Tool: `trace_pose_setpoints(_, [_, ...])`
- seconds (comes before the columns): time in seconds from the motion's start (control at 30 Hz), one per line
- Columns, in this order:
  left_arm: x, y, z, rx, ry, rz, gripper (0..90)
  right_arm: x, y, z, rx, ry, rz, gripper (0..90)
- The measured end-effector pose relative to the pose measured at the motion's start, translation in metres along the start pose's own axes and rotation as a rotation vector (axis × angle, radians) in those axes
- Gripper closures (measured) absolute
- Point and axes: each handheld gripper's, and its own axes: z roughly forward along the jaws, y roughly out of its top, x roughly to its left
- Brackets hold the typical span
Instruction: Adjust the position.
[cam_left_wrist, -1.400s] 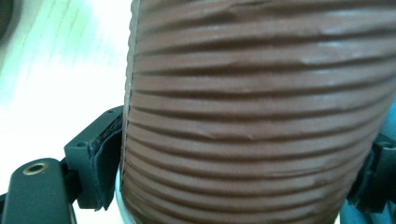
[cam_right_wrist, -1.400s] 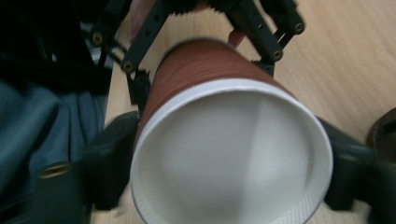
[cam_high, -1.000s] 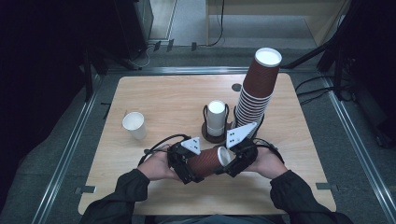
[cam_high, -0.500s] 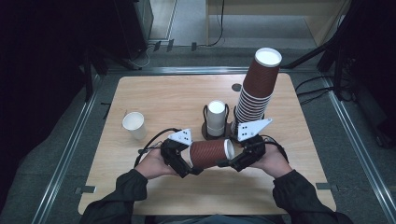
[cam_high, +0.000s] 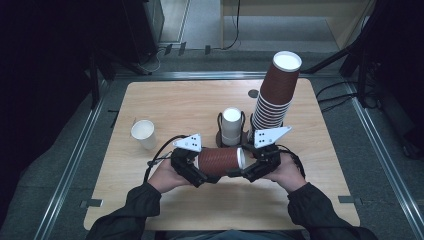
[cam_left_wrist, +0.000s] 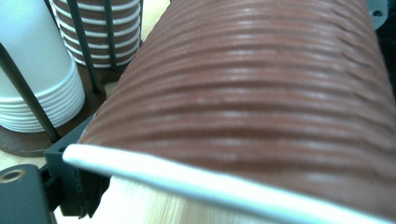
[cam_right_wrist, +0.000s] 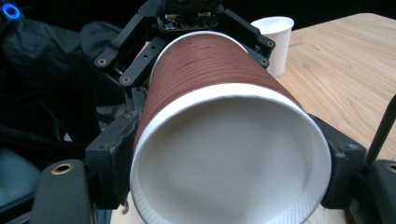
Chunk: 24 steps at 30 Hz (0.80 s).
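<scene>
Brown cup (cam_high: 220, 161) lies sideways between both grippers, near the table's (cam_high: 165, 100) front edge.

Right gripper (cam_high: 248, 170) clamps the rim end, jaws on either side of the white mouth. Left gripper (cam_high: 196, 172) has just been closing, jaws around the base end; contact there unclear. Long axis runs gripper to gripper, parallel to the front edge. Wire holder (cam_high: 243, 124) behind carries white cups (cam_high: 231, 125); brown stack (cam_high: 275, 92) right of it; lone white cup (cam_high: 143, 134) toward the left edge.
</scene>
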Motion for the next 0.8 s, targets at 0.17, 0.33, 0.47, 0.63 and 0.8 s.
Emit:
trace_pose_setpoints(0.17, [0.0, 0.004, -0.002, 0.033, -0.008, 0.004, 8.0, 0.0, 0.002, -0.001, 0.018, 0.008, 0.006, 22.7])
trace_pose_setpoints(0.33, [0.003, 0.004, -0.004, 0.086, -0.008, 0.0, 8.0, 0.0, 0.005, -0.003, 0.076, -0.008, 0.012, 16.4])
trace_pose_setpoints(0.47, [0.007, 0.002, -0.005, 0.129, 0.01, -0.012, 8.0, 0.0, 0.004, -0.009, 0.119, -0.041, -0.006, 14.4])
trace_pose_setpoints(0.63, [0.009, 0.0, -0.001, 0.196, 0.039, -0.02, 7.9, 0.0, -0.003, -0.007, 0.2, -0.09, -0.026, 14.4])
trace_pose_setpoints(0.8, [0.011, -0.002, 0.008, 0.274, 0.055, -0.031, 7.8, -0.005, -0.01, -0.003, 0.255, -0.098, -0.018, 14.5])
